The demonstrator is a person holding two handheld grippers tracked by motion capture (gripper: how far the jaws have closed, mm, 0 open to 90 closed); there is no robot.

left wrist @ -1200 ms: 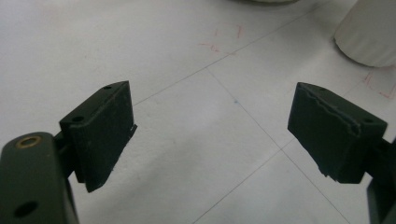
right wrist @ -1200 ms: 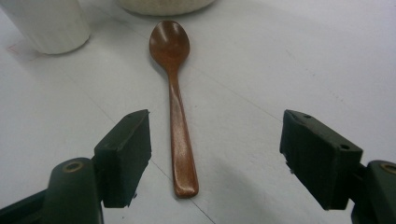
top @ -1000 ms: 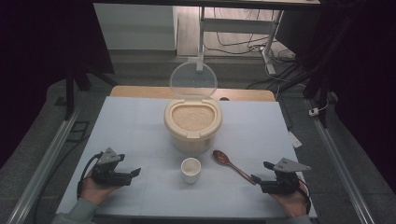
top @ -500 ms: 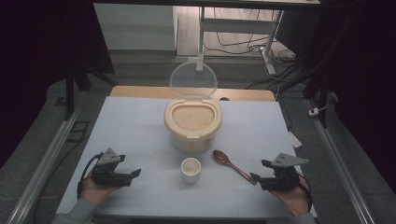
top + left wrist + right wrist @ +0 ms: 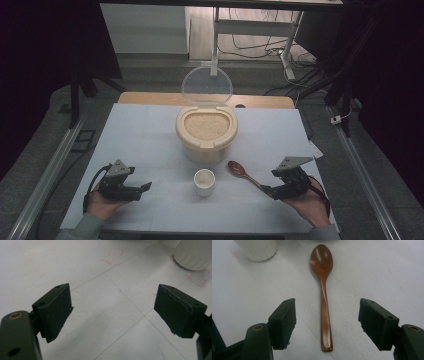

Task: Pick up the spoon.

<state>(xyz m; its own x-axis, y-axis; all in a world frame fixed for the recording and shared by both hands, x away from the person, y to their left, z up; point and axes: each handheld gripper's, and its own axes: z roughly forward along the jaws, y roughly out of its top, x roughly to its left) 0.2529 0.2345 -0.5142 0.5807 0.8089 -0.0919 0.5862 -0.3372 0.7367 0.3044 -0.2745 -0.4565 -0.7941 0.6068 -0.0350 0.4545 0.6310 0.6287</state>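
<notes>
White table (image 5: 150, 135), right claw (image 5: 327, 322) straddling spoon (image 5: 323, 290)

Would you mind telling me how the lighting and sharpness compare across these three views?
High view: the table is evenly lit, its surroundings dark, the picture slightly soft. Left gripper view: the left tool is fairly sharp, the white cup at the corner blurred. Right gripper view: the spoon is crisp, with a soft sheen on its bowl, between the right tool jaws.

Overhead forward-down, tool cameras close (spoon (image 5: 323, 297) shared)
</notes>
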